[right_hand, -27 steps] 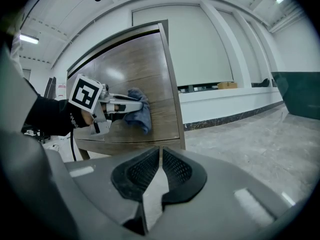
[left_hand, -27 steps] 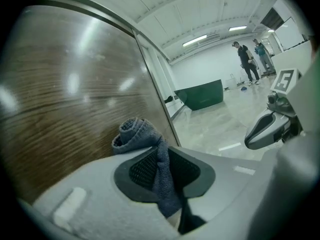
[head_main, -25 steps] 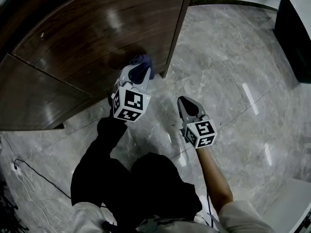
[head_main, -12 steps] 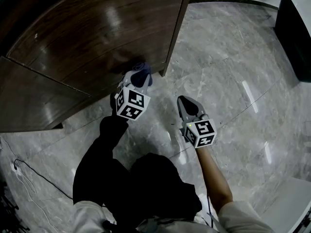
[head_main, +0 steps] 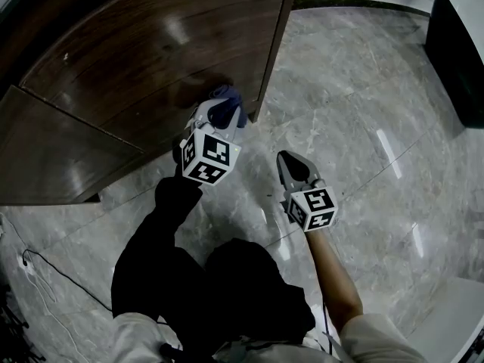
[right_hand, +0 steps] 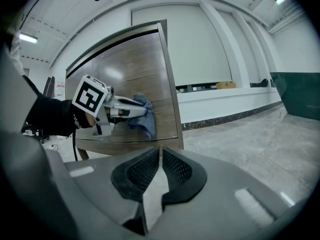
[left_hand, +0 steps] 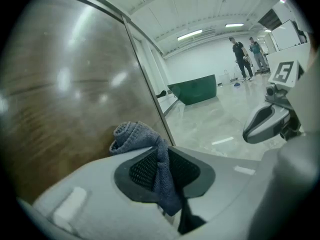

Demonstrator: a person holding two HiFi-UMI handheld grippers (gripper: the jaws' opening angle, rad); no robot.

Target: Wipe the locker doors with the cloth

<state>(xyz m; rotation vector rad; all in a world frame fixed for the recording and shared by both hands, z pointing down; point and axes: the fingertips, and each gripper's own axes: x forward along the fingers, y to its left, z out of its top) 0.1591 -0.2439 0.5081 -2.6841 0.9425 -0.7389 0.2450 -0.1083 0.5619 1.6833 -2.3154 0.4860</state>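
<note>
Wiping step under way: left gripper [head_main: 218, 119] pinches the blue-grey cloth [left_hand: 137, 136], which sits on the brown locker door [head_main: 151, 51] by its right edge, at the gripper's 12 o'clock. Right gripper [head_main: 290, 163], at 3 o'clock, has jaws pressed together and empty. Next move probably needs a firm sweep toward 9 o'clock.

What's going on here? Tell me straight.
A person holds a gripper in each hand and is wiping a locker door. The left gripper has its jaws shut on a blue-grey cloth, which is pressed against the brown locker door near its lower right edge. The right gripper hangs over the marble floor, apart from the door, jaws together with nothing between them.
</note>
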